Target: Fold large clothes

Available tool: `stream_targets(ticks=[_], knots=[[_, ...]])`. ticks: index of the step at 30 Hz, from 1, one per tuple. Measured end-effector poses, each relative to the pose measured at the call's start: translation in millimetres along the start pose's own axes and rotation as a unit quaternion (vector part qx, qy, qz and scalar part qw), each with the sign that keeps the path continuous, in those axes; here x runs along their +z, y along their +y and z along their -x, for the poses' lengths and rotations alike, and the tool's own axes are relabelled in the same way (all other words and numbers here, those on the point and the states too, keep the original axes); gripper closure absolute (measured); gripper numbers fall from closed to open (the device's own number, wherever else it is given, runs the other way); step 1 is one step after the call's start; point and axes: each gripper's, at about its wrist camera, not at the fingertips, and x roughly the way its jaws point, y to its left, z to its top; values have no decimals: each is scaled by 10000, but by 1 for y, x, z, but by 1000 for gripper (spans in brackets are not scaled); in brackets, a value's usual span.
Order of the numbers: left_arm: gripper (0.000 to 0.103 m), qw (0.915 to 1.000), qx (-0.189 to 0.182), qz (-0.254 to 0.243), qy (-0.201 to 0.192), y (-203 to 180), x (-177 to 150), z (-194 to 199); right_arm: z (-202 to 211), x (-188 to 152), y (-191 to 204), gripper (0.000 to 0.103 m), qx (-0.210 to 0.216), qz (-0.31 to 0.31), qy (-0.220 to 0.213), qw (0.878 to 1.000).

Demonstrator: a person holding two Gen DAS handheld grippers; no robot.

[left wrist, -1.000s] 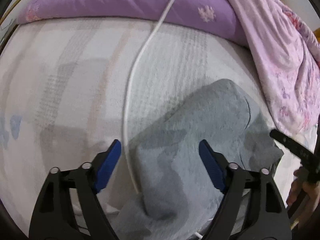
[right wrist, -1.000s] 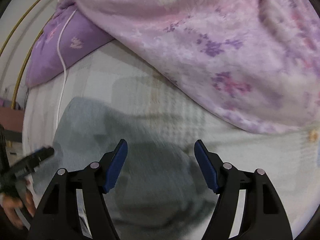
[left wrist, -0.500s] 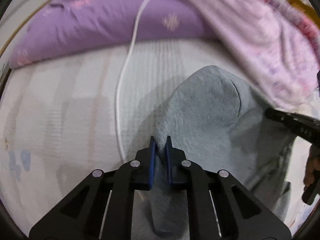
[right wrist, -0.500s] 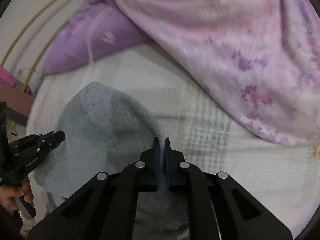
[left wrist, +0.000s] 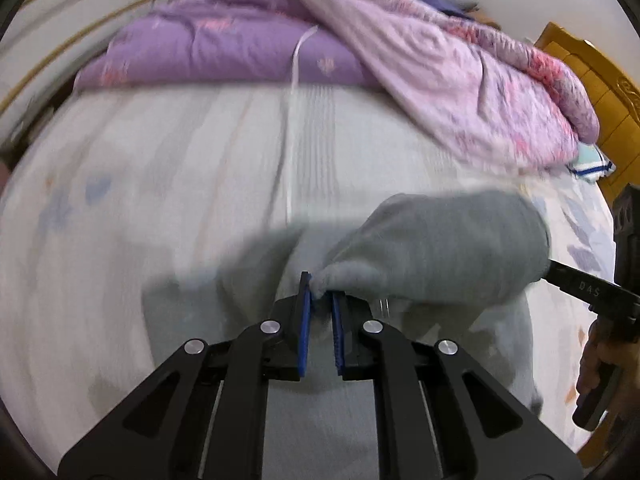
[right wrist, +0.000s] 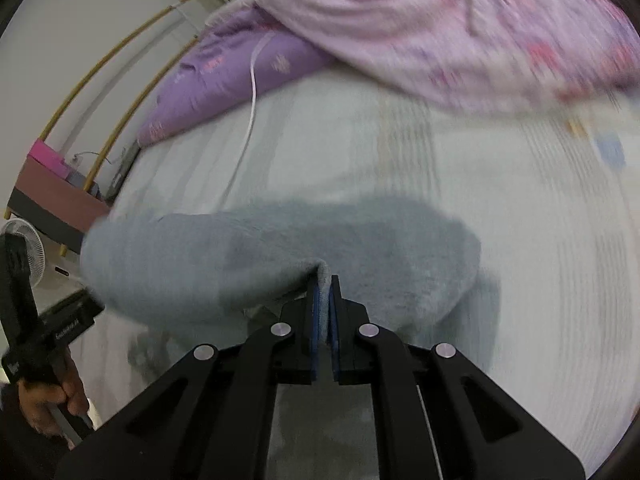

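Left gripper (left wrist: 319, 294): we see its fingers clamped on a fleece edge.
Grey garment (left wrist: 440, 252): held up between both grippers, above the bed (left wrist: 160, 200).
Right gripper (right wrist: 325, 284): we see fingers pinching the garment's other edge.

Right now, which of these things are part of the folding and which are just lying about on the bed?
In the job:
grey garment
left gripper, shut on its edge
right gripper, shut on its edge

Just there:
purple pillow
pink quilt
white cable
fan
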Motion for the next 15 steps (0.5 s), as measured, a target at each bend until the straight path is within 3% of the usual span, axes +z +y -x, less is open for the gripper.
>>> stream_targets(ticks=[4, 6, 8, 10, 11, 13, 15], knots=[[92, 9973, 27, 378, 635, 0, -64, 2, 2, -54, -9, 96, -165, -396, 559, 9975], [91, 9921, -19, 703, 1042, 5, -86, -2, 1, -72, -15, 93, -263, -762, 856, 9931], [79, 9829, -237, 1265, 1314, 14, -102, -1, 7, -81, -20, 91, -152, -1131, 955, 9889], [64, 9758, -345, 1650, 1391, 22, -113, 7, 17, -90, -24, 71, -50, -1522, 930, 9840], [56, 9727, -435, 1887, 1279, 26, -116, 13, 21, -90, -26, 66, -13, -1677, 905, 9817], [43, 9625, -653, 2404, 1076, 34, -118, 22, 31, -95, -30, 43, 279, -2196, 746, 9723], [38, 9548, -826, 2656, 1044, 34, -118, 20, 31, -99, -32, 41, 527, -2599, 657, 9619]])
